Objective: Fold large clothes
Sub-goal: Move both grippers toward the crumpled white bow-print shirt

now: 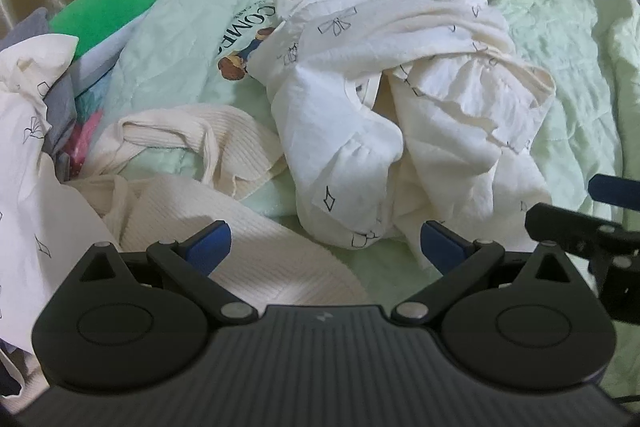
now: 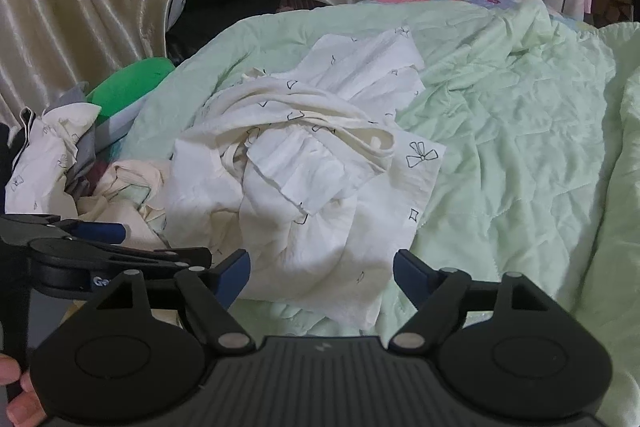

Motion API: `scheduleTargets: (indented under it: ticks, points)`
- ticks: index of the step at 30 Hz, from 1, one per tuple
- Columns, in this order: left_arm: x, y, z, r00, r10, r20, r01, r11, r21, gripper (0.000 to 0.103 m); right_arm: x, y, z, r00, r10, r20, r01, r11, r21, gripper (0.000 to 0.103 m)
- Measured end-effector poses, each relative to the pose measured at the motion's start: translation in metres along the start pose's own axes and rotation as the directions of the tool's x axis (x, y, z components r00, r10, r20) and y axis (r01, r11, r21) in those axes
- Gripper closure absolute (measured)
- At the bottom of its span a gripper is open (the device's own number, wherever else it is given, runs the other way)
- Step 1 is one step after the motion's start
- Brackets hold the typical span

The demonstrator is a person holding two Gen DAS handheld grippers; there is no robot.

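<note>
while the white printed garment (image 1: 384, 131) lies crumpled in a heap on the pale green quilt (image 1: 560, 75), it sits at the centre of both wrist views, just ahead of the fingers and apart from them. no clear long axis shows in the bunched cloth. the left gripper (image 1: 324, 247) and the right gripper (image 2: 322, 273) both stand wide open and hold nothing. the heap's lower edge looks about equally near either one. a cream ribbed garment (image 1: 224, 211) lies lower left.
</note>
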State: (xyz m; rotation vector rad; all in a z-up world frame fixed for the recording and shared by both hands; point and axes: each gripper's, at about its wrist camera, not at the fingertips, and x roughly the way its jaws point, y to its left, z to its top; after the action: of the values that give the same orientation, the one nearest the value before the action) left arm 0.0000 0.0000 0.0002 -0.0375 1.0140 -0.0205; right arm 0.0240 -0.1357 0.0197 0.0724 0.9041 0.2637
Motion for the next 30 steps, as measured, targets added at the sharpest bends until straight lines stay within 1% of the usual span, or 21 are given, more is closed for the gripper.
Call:
scheduleTargets:
  ticks: [5,10,12,13,17,26,30]
  points:
    - [-0.002,-0.001,0.002,1.0,0.003,-0.011,-0.003,1.0,0.005,0.0,-0.002,-0.003,-0.001,1.0,-0.001,-0.005,0.002,1.0,0.018,0.022]
    - [-0.003,-0.001,0.005,1.0,0.008,-0.022,-0.008,1.0,0.012,0.0,-0.002,-0.007,0.001,1.0,0.004,-0.03,-0.002,0.999,0.039,0.022]
    - [-0.002,-0.004,0.004,0.999,0.026,-0.027,-0.025,0.999,0.031,0.0,-0.001,-0.008,0.001,0.999,-0.002,-0.036,0.003,0.999,0.041,0.022]
    - [0.0,-0.014,0.001,0.999,0.044,-0.028,-0.043,0.998,0.052,0.0,0.0,-0.007,0.001,0.999,-0.007,-0.041,0.009,0.999,0.04,0.022]
    - [0.0,-0.01,0.001,0.999,0.019,-0.034,-0.017,0.999,0.051,0.0,0.002,-0.004,0.0,0.998,-0.019,-0.056,0.02,1.0,0.017,0.022]
    - [0.0,-0.005,0.002,0.999,0.027,-0.042,-0.024,0.998,0.063,0.0,0.005,-0.002,-0.001,0.997,-0.026,-0.075,0.026,1.0,-0.009,0.022]
    - [0.001,-0.002,0.002,0.999,0.017,-0.049,-0.014,0.998,0.057,0.0,0.007,-0.002,-0.002,0.996,-0.036,-0.078,0.035,0.999,-0.013,0.022]
